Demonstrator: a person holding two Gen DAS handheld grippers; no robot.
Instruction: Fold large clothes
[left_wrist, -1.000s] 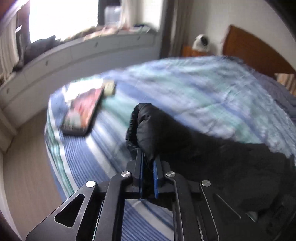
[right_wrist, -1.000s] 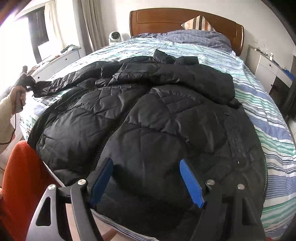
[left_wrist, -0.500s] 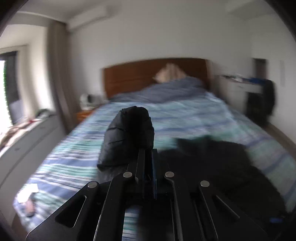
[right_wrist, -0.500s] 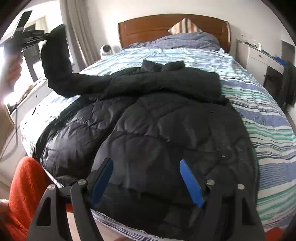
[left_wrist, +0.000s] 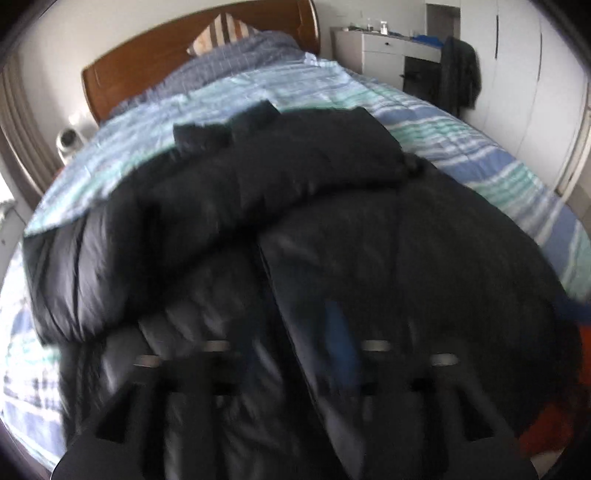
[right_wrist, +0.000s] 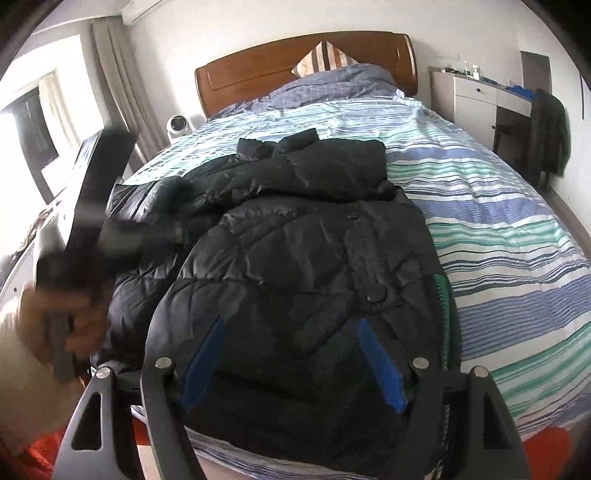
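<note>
A black quilted puffer jacket (right_wrist: 295, 258) lies front up on the striped bed, collar toward the headboard. One sleeve lies folded in over its left side, cuff (right_wrist: 173, 192) resting on the chest. My left gripper (left_wrist: 288, 332) is blurred above the jacket (left_wrist: 332, 221). Its jaws are opening and no cloth is pressed between the blue pads. In the right wrist view a hand (right_wrist: 55, 314) holds that gripper (right_wrist: 110, 236) at the left. My right gripper (right_wrist: 291, 354) hangs open over the jacket's hem at the foot of the bed.
The striped blue, green and white bed cover (right_wrist: 498, 221) spreads to the right of the jacket. Behind are a wooden headboard (right_wrist: 258, 70) and a striped pillow (right_wrist: 325, 59). A white dresser (right_wrist: 476, 99) and a hanging dark garment (right_wrist: 550, 133) stand at the right wall. Orange cloth (right_wrist: 546, 454) shows below the bed's edge.
The left gripper swung the sleeve up from the bed's left side and over onto the jacket, then its jaws parted and the sleeve dropped out. The right gripper shifted slightly and stayed open.
</note>
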